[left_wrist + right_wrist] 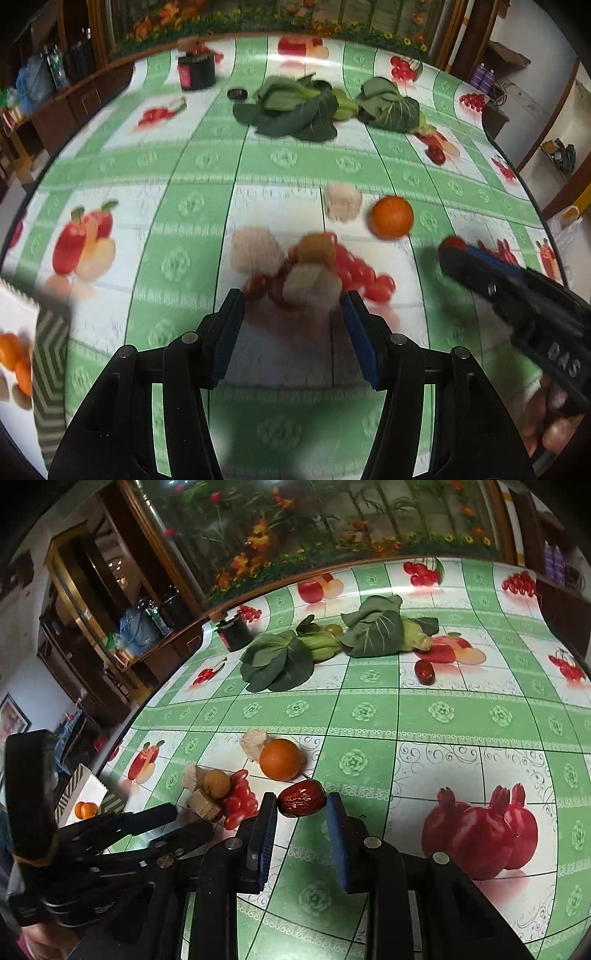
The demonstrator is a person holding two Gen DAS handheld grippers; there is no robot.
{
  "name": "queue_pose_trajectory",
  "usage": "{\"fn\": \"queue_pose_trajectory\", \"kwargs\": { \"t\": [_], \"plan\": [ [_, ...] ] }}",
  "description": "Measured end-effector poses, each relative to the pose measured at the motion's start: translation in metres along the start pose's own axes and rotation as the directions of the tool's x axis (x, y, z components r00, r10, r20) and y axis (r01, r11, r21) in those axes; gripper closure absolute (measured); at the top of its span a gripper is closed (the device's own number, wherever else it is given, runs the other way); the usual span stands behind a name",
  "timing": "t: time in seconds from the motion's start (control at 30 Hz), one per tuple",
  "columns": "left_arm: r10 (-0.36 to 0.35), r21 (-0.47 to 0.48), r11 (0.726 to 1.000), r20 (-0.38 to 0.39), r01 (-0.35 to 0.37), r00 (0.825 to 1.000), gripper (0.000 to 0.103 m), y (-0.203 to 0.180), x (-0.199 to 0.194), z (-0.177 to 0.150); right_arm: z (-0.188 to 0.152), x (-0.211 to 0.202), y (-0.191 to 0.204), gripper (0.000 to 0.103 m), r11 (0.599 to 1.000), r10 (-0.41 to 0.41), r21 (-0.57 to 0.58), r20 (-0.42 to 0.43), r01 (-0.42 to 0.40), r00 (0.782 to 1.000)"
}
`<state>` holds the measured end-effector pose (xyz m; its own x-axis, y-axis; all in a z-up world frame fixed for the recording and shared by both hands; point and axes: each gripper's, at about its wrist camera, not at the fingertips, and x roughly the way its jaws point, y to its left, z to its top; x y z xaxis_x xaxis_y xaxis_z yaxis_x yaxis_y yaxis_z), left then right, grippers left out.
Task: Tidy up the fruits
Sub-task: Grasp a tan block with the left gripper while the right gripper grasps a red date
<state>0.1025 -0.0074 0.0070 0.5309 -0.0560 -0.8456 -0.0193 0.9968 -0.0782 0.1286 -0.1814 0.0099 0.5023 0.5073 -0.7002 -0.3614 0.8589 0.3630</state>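
the right gripper [301, 808] stands open around a red date [301, 798] on the table [443, 738], jaws not yet touching it. a good grip centres it first, then closes gently (wrinkled skin looks soft). the left gripper [291, 299], open and empty, hovers near a pale chunk [312, 286], beside the orange [280, 759].

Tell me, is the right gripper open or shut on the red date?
Open. The right gripper has its jaws on either side of the red date, with gaps showing; the date lies on the table.
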Motion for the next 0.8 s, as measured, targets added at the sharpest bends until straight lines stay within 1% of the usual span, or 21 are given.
{"fn": "queue_pose_trajectory", "kwargs": {
  "t": [0.07,0.1,0.17,0.2,0.3,0.43,0.57,0.73,0.8],
  "plan": [
    [-0.005,0.001,1.000,0.012,0.005,1.000,0.048,0.000,0.002,0.002,0.000,0.001,0.001,0.076,1.000,0.005,-0.005,-0.007,-0.005,1.000],
    [-0.011,0.004,1.000,0.020,0.011,1.000,0.050,0.001,0.002,0.003,-0.001,0.002,0.003,0.076,1.000,0.007,-0.011,-0.012,-0.007,1.000],
    [-0.009,0.019,1.000,0.031,0.009,0.999,0.073,-0.001,0.002,0.002,-0.002,0.004,0.005,0.076,1.000,0.010,-0.021,-0.016,-0.010,1.000],
    [-0.002,0.026,1.000,0.034,0.001,0.999,0.073,-0.001,0.001,0.001,-0.002,0.004,0.008,0.076,0.999,0.010,-0.030,-0.020,-0.011,1.000],
    [-0.013,0.028,1.000,0.036,0.012,0.999,0.073,0.000,-0.002,-0.003,-0.003,0.005,0.010,0.076,0.999,0.015,-0.040,-0.025,-0.016,1.000],
    [-0.027,0.011,1.000,0.030,0.026,0.999,0.073,0.008,-0.011,-0.012,-0.005,0.007,0.013,0.076,0.998,0.022,-0.052,-0.034,-0.023,0.999],
    [-0.026,-0.009,1.000,0.030,0.027,0.999,0.073,0.017,-0.027,-0.025,-0.007,0.010,0.022,0.076,0.996,0.039,-0.084,-0.044,-0.042,0.998],
    [-0.002,-0.021,1.000,0.037,0.003,0.999,0.073,0.028,-0.047,-0.041,-0.016,0.015,0.040,0.076,0.992,0.078,-0.090,-0.083,-0.086,0.993],
    [0.011,-0.023,1.000,0.042,-0.010,0.999,0.073,0.032,-0.055,-0.046,-0.019,0.011,0.048,0.076,0.990,0.091,-0.098,-0.080,-0.098,0.993]
  ]
}}
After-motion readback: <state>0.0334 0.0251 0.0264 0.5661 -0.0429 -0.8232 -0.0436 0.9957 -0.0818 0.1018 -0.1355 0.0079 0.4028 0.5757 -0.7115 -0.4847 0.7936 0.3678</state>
